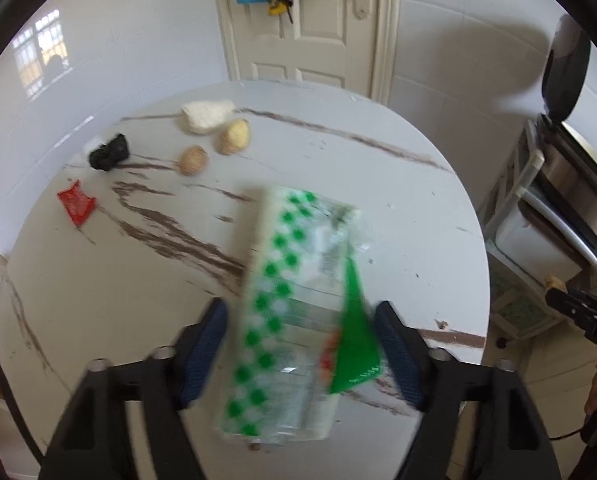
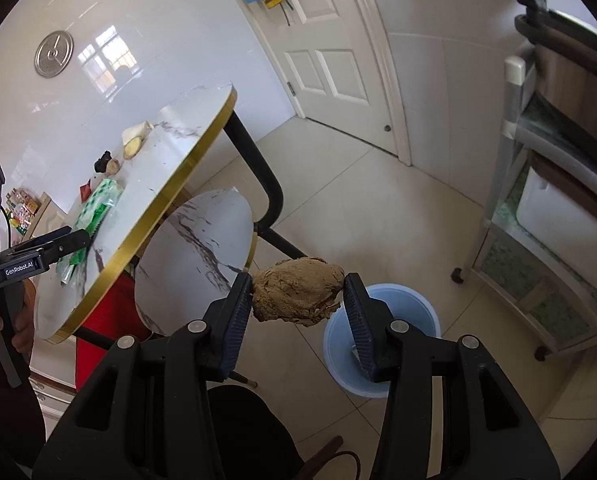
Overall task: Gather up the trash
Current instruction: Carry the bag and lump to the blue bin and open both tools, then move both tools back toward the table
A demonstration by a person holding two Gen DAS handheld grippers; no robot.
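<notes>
My left gripper [image 1: 300, 344] is open, its fingers on either side of a clear plastic wrapper with green dots [image 1: 298, 312] lying on the round marble table [image 1: 410, 216]; the wrapper is blurred. My right gripper [image 2: 298, 300] is shut on a crumpled brown paper wad [image 2: 298, 292] and holds it off the table, above the floor, just left of a light blue bin [image 2: 382, 320]. The wrapper [image 2: 98, 208] and the left gripper [image 2: 58, 248] also show in the right wrist view.
On the table's far left lie a red wrapper [image 1: 76, 202], a black crumpled piece [image 1: 110, 152], two brownish lumps [image 1: 194, 160] [image 1: 234, 137] and a white wad [image 1: 206, 116]. A lower round table [image 2: 198, 256] stands beside the bin. A shelf rack [image 2: 558, 216] stands at right, a door [image 1: 318, 20] behind.
</notes>
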